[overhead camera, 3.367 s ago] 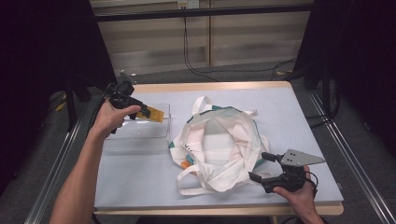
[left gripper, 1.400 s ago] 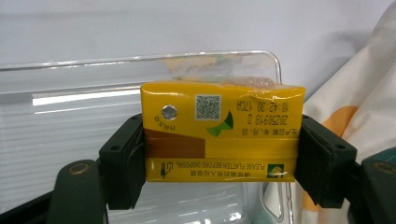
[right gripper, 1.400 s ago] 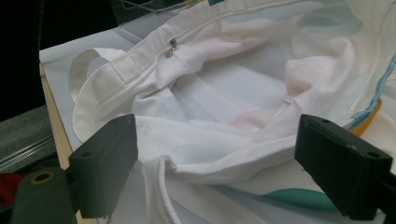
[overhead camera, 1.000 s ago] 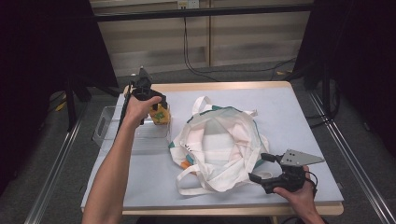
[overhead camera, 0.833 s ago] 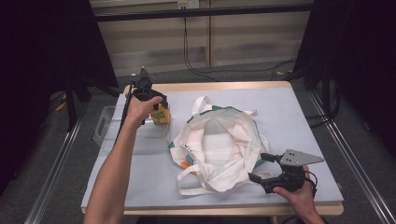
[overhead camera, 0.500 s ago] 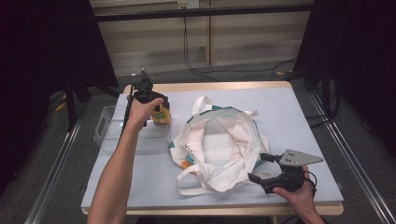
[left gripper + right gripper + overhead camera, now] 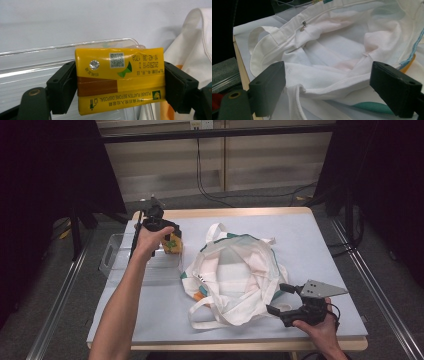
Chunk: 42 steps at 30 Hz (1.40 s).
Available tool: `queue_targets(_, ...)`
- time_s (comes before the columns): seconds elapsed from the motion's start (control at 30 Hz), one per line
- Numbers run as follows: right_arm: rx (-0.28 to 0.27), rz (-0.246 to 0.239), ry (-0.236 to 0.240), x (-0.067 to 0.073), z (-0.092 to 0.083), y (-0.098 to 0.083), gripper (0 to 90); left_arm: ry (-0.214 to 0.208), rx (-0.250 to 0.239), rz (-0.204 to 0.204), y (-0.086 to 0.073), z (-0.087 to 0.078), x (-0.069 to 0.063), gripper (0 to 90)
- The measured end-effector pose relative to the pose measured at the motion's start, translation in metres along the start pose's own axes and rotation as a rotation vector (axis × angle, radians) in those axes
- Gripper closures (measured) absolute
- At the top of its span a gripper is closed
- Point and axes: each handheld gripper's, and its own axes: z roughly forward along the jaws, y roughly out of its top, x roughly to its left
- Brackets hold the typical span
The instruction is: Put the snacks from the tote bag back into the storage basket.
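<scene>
A yellow drink carton (image 7: 120, 82) sits crosswise between the black jaws of my left gripper (image 7: 120, 86), and both pads touch its ends. Those jaws have just been opening a little with the carton still between them. In the high view the left gripper (image 7: 171, 239) holds the carton (image 7: 174, 245) over the right end of a clear plastic tray (image 7: 120, 262). A white tote bag (image 7: 240, 270) lies open in the middle of the table. My right gripper (image 7: 276, 298) stands open at the bag's near right edge, its jaws (image 7: 327, 92) wide apart in front of the bag's rim (image 7: 332, 85).
Something orange (image 7: 199, 296) shows at the bag's left side, and an orange edge (image 7: 409, 62) under its cloth. The bag's handles (image 7: 215, 232) spread toward the far side and the front. The table's wooden front edge (image 7: 225, 345) runs just below my right hand. Dark floor surrounds the table.
Since the first frame my left hand has carried the carton from over the tray's middle to its right end, nearer the bag. Over the last second neither hand has shifted.
</scene>
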Motion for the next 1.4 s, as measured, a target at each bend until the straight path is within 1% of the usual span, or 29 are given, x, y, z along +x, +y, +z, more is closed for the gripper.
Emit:
queue_targets(0.03, 0.002, 0.005, 0.000, 0.000, 0.000, 0.000, 13.4, 0.002, -0.001, 0.000, 0.000, 0.000, 0.000, 21.5)
queue_targets(0.1, 0.002, 0.001, 0.000, 0.000, 0.000, 0.000, 13.4, 0.001, -0.002, 0.024, -0.001, 0.000, -0.001, 20.9)
queue_targets(0.17, 0.004, -0.001, 0.001, 0.000, 0.000, 0.000, 13.4, -0.001, -0.002, 0.028, -0.001, 0.000, -0.001, 19.9)
queue_targets(0.2, 0.003, 0.000, -0.001, 0.001, -0.001, 0.000, 13.4, -0.004, -0.007, 0.041, -0.002, 0.000, 0.000, 18.9)
queue_targets(0.27, 0.001, 0.003, 0.001, 0.000, -0.001, 0.000, 13.4, -0.011, -0.012, 0.041, -0.003, 0.000, 0.000, 14.8)
queue_targets(0.3, 0.001, 0.003, 0.001, 0.000, -0.001, 0.000, 13.4, -0.006, -0.012, 0.046, -0.004, 0.001, 0.000, 14.8)
queue_targets(0.33, 0.002, 0.004, 0.001, 0.000, 0.000, 0.000, 13.4, -0.001, -0.014, 0.055, -0.005, 0.001, 0.002, 10.2)
queue_targets(0.37, 0.003, 0.004, 0.002, 0.000, 0.000, 0.000, 13.3, -0.006, -0.017, 0.059, -0.005, 0.001, 0.003, 8.7)
queue_targets(0.4, 0.003, 0.004, 0.002, 0.000, 0.000, 0.000, 13.3, 0.001, -0.026, 0.059, -0.006, 0.001, 0.005, 8.7)
queue_targets(0.47, 0.002, 0.000, 0.003, 0.000, 0.000, 0.000, 13.4, -0.009, -0.046, 0.078, -0.007, -0.001, 0.007, 5.0)
queue_targets(0.5, 0.002, 0.000, 0.002, 0.000, 0.000, 0.000, 13.4, -0.005, -0.050, 0.081, -0.007, -0.002, 0.008, 4.9)
queue_targets(0.53, 0.003, 0.002, 0.001, 0.000, 0.000, 0.000, 13.4, -0.014, -0.054, 0.072, -0.008, -0.003, 0.008, 4.7)
queue_targets(0.57, 0.004, 0.004, 0.002, 0.000, 0.000, 0.000, 13.4, -0.020, -0.061, 0.087, -0.008, -0.006, 0.009, 4.7)
queue_targets(0.73, 0.005, 0.004, 0.002, 0.000, 0.001, 0.000, 13.4, -0.023, -0.122, 0.119, -0.010, -0.019, 0.009, 4.3)
queue_targets(0.77, 0.006, 0.003, 0.001, 0.000, 0.001, 0.000, 13.3, -0.021, -0.135, 0.136, -0.011, -0.022, 0.008, 4.2)
queue_targets(0.83, 0.003, -0.002, 0.002, 0.000, 0.000, 0.000, 13.4, -0.020, -0.172, 0.143, -0.013, -0.027, 0.008, 4.2)
queue_targets(0.87, 0.003, -0.002, 0.002, 0.000, 0.000, 0.000, 13.4, -0.023, -0.207, 0.144, -0.015, -0.029, 0.008, 4.2)
queue_targets(0.93, 0.004, 0.004, 0.002, 0.000, 0.000, 0.000, 13.4, -0.043, -0.203, 0.156, -0.018, -0.032, 0.011, 3.4)
queue_targets(0.97, 0.003, 0.004, 0.002, -0.001, 0.000, 0.000, 13.4, -0.042, -0.223, 0.157, -0.020, -0.032, 0.011, 3.4)
queue_targets(1.0, 0.003, 0.004, 0.002, -0.001, 0.000, 0.000, 13.4, -0.030, -0.241, 0.161, -0.023, -0.032, 0.012, 3.4)
queue_targets(1.03, 0.004, 0.004, 0.001, 0.000, 0.000, 0.000, 13.3, -0.024, -0.235, 0.179, -0.024, -0.033, 0.013, 3.4)
queue_targets(1.07, 0.004, 0.005, 0.001, 0.000, 0.000, 0.000, 13.4, -0.014, -0.246, 0.188, -0.026, -0.033, 0.013, 3.4)
queue_targets(1.1, 0.004, 0.003, -0.001, 0.000, 0.000, 0.000, 13.4, 0.008, -0.258, 0.216, -0.028, -0.034, 0.013, 3.4)
queue_targets(1.13, 0.004, 0.003, -0.001, 0.000, 0.000, 0.000, 13.4, 0.017, -0.281, 0.243, -0.031, -0.036, 0.015, 3.4)
queue_targets(1.2, 0.004, 0.002, 0.000, 0.000, 0.001, 0.000, 13.3, 0.005, -0.304, 0.246, -0.035, -0.041, 0.018, 3.4)
queue_targets(1.23, 0.006, 0.002, 0.000, 0.000, 0.001, 0.000, 13.4, -0.013, -0.316, 0.239, -0.037, -0.042, 0.019, 3.4)
queue_targets(1.27, 0.005, 0.000, 0.000, -0.001, 0.001, 0.000, 13.3, -0.018, -0.315, 0.251, -0.038, -0.044, 0.019, 3.4)
queue_targets(1.33, 0.005, -0.001, -0.001, -0.001, 0.001, 0.000, 13.3, -0.022, -0.336, 0.266, -0.043, -0.049, 0.019, 3.5)
queue_targets(1.4, 0.004, -0.001, -0.003, -0.001, 0.001, 0.000, 13.3, -0.055, -0.350, 0.249, -0.047, -0.054, 0.020, 3.5)
